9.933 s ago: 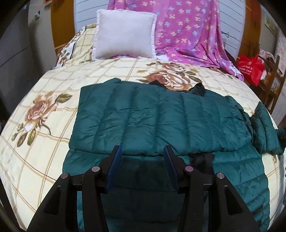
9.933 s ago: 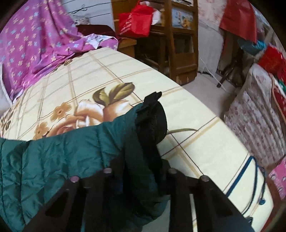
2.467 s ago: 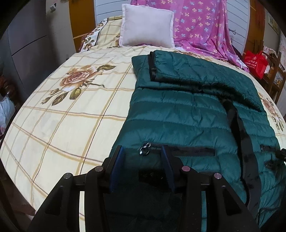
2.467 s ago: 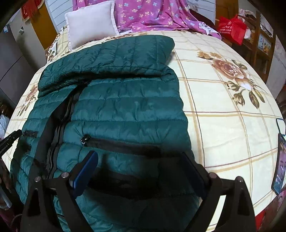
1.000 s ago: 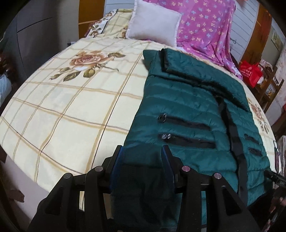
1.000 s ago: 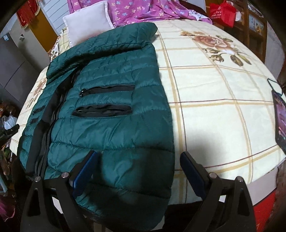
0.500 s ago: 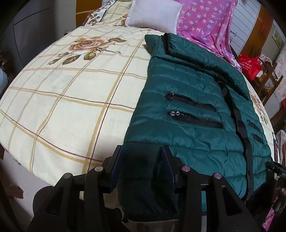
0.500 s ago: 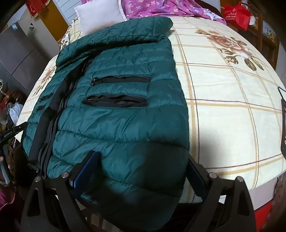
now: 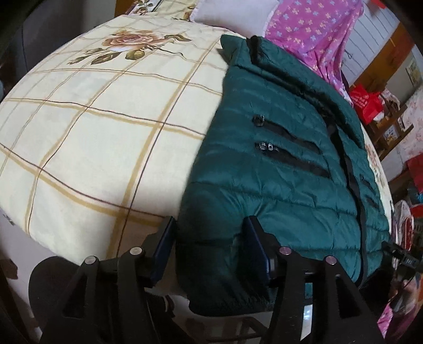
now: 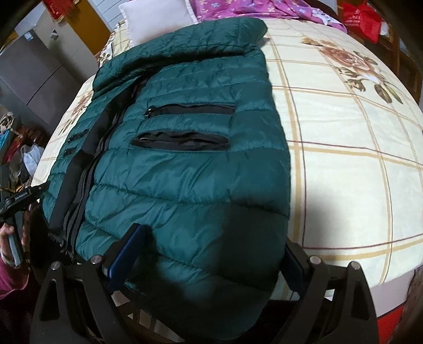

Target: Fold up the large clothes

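**Jacket hem at the bed's edge**

Your checked floral bedspread (image 9: 92, 148) carries the green puffer jacket (image 10: 190, 164), its hem hanging over the near edge. Your left gripper (image 9: 208, 240) has just been opening around that hem. Your right gripper (image 10: 211, 254) stands wide open around it.

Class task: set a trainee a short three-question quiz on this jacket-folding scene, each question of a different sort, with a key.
1. True or false: the green jacket hangs partly over the bed edge.
2. The pillow is: A white, B red, C green?
3. What lies between the left gripper fingers?

Key: 1 true. 2 A. 3 The jacket's hem corner; the jaws have just been opening.
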The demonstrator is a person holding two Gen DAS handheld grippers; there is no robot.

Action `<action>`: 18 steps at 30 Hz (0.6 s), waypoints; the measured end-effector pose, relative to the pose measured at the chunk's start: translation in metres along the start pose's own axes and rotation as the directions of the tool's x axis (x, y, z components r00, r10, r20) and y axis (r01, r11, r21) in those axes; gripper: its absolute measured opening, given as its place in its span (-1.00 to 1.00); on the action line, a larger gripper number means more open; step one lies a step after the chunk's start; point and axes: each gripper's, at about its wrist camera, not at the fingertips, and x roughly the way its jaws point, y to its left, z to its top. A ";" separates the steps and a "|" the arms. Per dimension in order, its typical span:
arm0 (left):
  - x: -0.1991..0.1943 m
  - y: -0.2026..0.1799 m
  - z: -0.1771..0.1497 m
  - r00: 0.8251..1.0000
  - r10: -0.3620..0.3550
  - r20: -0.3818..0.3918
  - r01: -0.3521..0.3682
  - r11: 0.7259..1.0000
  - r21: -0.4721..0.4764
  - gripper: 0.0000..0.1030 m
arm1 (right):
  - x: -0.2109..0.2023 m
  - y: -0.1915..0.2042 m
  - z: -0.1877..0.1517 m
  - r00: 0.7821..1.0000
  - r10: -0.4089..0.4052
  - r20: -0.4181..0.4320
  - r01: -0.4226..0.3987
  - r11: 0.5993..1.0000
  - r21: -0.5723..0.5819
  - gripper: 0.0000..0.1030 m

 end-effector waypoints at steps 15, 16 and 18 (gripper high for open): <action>-0.007 -0.027 -0.003 0.996 0.051 0.072 -0.057 0.995 0.085 -1.00 | -0.002 -0.001 0.000 0.990 0.129 0.054 -0.126 0.991 -0.050 -0.29; -0.010 -0.028 -0.001 0.996 0.046 0.082 -0.054 0.994 0.092 -1.00 | -0.005 -0.002 0.002 0.988 0.139 0.065 -0.136 0.990 -0.049 -0.40; -0.019 -0.031 0.004 0.993 0.024 0.112 -0.036 0.994 0.100 -1.00 | -0.013 -0.002 0.007 0.984 0.155 0.087 -0.150 0.987 -0.057 -0.50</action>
